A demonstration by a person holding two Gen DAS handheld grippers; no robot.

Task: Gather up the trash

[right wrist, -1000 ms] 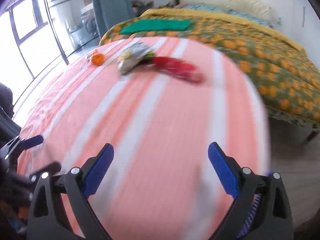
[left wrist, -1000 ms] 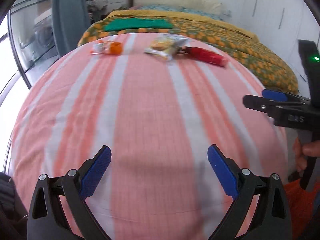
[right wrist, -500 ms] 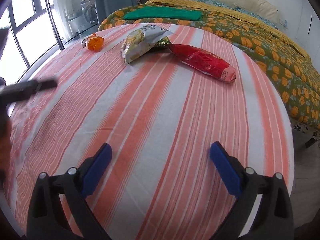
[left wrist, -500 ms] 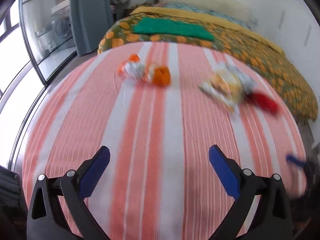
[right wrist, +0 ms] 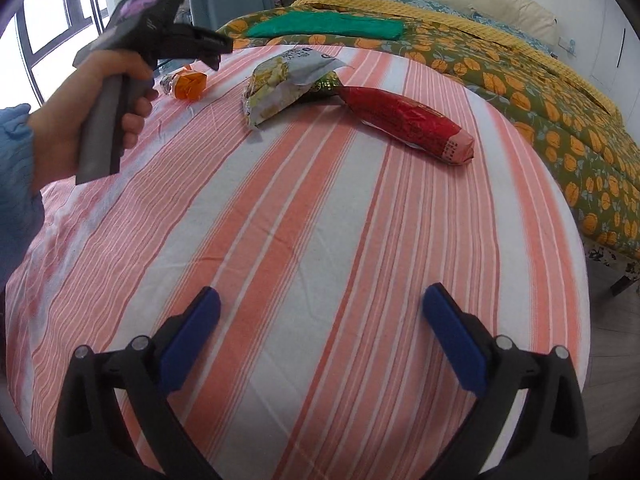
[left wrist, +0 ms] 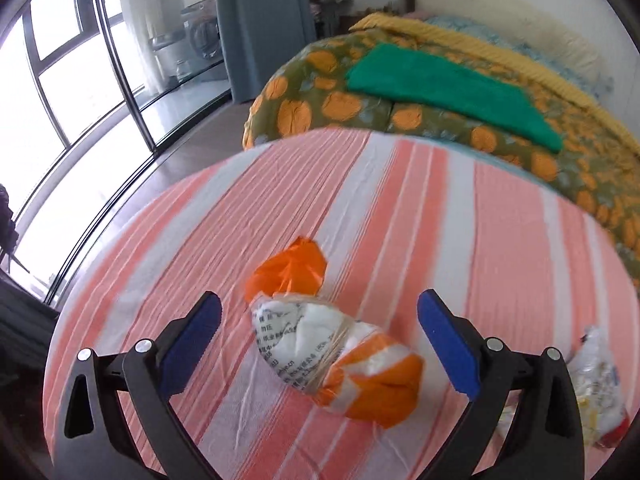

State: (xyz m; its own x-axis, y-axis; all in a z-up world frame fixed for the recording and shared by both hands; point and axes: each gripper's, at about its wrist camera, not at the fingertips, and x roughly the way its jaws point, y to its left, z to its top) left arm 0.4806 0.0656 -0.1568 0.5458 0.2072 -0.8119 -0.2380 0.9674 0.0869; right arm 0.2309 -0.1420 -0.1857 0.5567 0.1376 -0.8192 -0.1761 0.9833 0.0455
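Observation:
An orange and white wrapper (left wrist: 332, 348), bound with a rubber band, lies on the striped cloth between the blue pads of my left gripper (left wrist: 318, 300). The jaws are open and clear of it on both sides. In the right wrist view the same wrapper (right wrist: 188, 84) sits at the far left under the left gripper (right wrist: 218, 50), held by a hand (right wrist: 80, 128). A yellow snack bag (right wrist: 280, 84) and a red packet (right wrist: 408, 124) lie further right. My right gripper (right wrist: 320, 294) hovers over bare cloth, its jaws opening with nothing between them.
The pink and white striped cloth (right wrist: 320, 220) covers a rounded surface that drops off at the right. Behind it is a bed with an orange-patterned quilt (right wrist: 540, 92) and a folded green cloth (right wrist: 328, 26). Tall windows (left wrist: 80, 100) stand at the left.
My left gripper has swept across the cloth to the orange and white wrapper, which now lies between its jaws. The right gripper settled nearer the cloth and then stayed put.

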